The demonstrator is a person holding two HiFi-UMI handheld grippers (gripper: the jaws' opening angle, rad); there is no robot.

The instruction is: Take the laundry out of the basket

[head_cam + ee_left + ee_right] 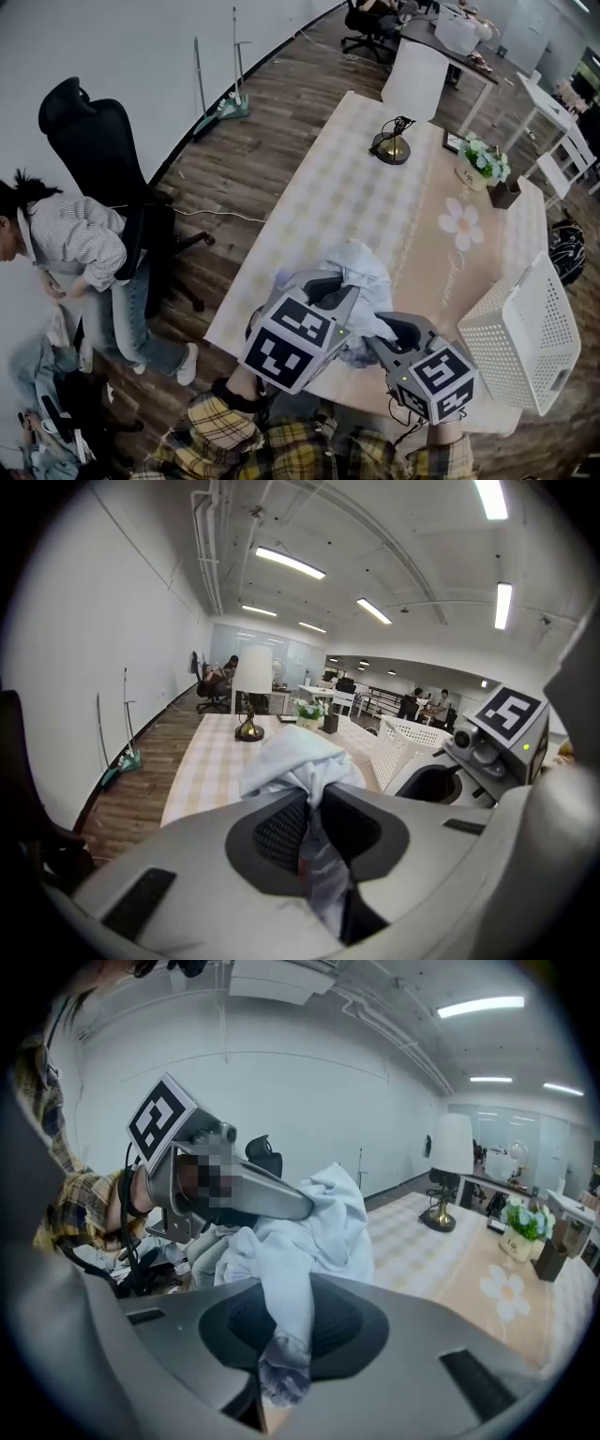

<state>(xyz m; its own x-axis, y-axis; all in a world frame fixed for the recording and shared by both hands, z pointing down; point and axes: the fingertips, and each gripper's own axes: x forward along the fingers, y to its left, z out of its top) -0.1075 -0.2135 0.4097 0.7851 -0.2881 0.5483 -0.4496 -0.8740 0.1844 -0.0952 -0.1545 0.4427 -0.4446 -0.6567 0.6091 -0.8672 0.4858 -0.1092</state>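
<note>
A pale blue-white garment (361,281) hangs bunched between my two grippers over the near edge of the table (337,187). My left gripper (330,298) is shut on one fold of it; in the left gripper view the cloth (295,757) runs down between the pads of that gripper (314,836). My right gripper (386,339) is shut on another fold, and the right gripper view shows the cloth (319,1222) pinched in that gripper (286,1335). The white perforated laundry basket (525,333) stands tilted at the table's right end, apart from both grippers.
A brass lamp (391,145), a flower pot (483,164) and a small dark box (504,194) stand at the table's far end. A person (66,244) bends by a black office chair (94,141) on the left. Wooden floor surrounds the table.
</note>
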